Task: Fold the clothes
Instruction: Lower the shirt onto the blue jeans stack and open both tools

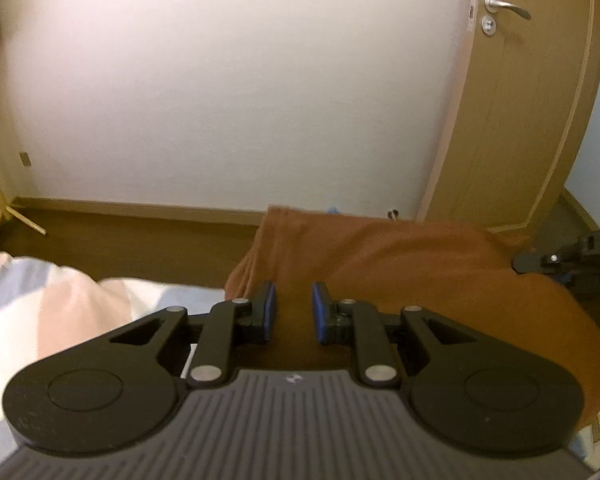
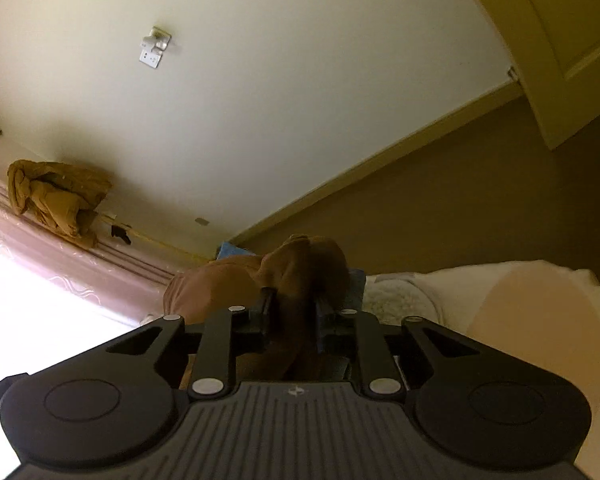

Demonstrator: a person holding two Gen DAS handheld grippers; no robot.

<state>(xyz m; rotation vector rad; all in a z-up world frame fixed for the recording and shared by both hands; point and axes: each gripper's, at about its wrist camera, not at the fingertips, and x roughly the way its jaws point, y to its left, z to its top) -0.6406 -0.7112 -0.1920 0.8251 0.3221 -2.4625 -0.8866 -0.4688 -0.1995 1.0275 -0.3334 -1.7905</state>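
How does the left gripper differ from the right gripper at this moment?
The left gripper has a gap between its fingers, brown cloth lying flat there; the right gripper pinches a bunched fold of cloth. The left looks level, the right tilted. Both meet the same brown cloth.

The brown cloth (image 2: 300,264) bunches up between the right gripper (image 2: 292,312) fingers and hides their blue pads. In the left view, the other gripper (image 1: 580,264) is cut off by the right edge (only a few letters show). A small blue thing (image 1: 333,211) peeks from behind the cloth, too hidden to tell.
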